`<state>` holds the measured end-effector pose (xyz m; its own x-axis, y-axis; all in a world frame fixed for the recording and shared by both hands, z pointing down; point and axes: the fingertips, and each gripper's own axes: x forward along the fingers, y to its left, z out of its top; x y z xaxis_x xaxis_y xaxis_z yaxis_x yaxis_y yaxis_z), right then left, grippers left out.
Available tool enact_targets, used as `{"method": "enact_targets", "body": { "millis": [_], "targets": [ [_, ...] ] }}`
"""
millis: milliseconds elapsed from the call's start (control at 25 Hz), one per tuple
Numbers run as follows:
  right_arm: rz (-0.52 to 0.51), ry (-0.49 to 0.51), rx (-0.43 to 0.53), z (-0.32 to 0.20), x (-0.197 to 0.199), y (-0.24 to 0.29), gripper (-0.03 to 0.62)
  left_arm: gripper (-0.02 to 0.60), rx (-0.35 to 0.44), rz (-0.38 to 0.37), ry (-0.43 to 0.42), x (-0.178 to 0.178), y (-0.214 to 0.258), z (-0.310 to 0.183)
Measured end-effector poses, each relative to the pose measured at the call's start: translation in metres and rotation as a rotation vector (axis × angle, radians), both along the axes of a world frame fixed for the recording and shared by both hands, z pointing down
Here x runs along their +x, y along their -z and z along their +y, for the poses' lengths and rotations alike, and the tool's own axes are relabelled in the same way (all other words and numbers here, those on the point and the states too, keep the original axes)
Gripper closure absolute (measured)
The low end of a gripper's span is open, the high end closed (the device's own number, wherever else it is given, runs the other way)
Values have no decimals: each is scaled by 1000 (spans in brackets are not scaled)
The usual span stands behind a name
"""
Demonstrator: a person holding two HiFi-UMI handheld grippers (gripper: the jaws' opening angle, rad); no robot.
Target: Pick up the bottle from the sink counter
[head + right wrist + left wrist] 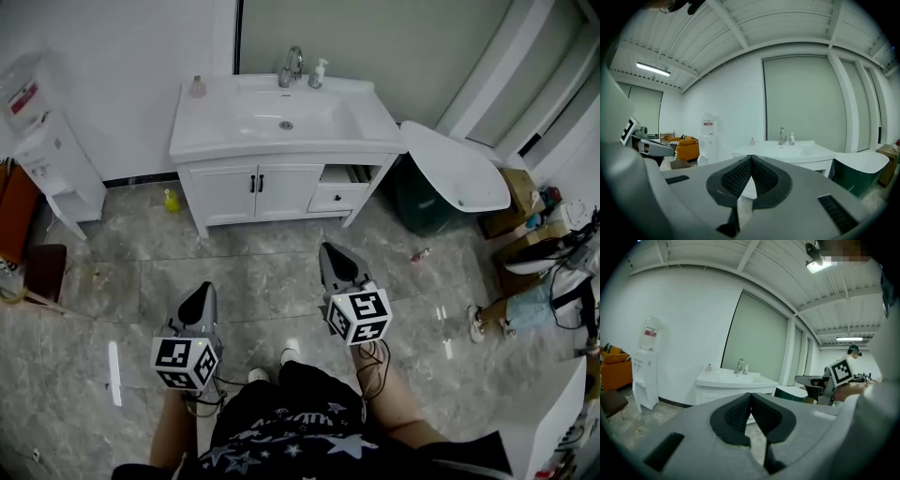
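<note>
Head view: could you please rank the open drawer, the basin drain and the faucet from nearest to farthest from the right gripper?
From the right gripper:
1. Open drawer, at the front, right side.
2. Basin drain, midway back.
3. Faucet, back edge.

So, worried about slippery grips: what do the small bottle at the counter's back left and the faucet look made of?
The small bottle looks pinkish and translucent: glass or clear plastic, too small to tell. The faucet looks like polished metal, given its silvery shine.
</note>
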<state>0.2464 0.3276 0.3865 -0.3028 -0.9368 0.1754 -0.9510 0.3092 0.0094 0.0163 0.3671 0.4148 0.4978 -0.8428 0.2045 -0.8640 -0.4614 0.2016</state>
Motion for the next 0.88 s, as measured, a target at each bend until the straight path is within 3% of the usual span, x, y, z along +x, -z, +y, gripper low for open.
{"method": "enact_targets", "body": {
  "millis": [160,320,400,600,880],
  "targets": [
    [-54,3,15,2,-11,2,593,561,4,8,15,-21,-2,8],
    [-40,31,38,-7,-28,6,587,561,17,2,46,-42,-4,4],
    [-38,62,44,-13,-36,8,477,561,21,3,57,-49,-3,4],
    [-49,93,52,-41,-45,8,277,561,15,-8,98,-67,-9,-5],
    [-77,144,-11,-103,-60,-20,235,561,-6,-42,152,-83,-18,-50]
  ]
}}
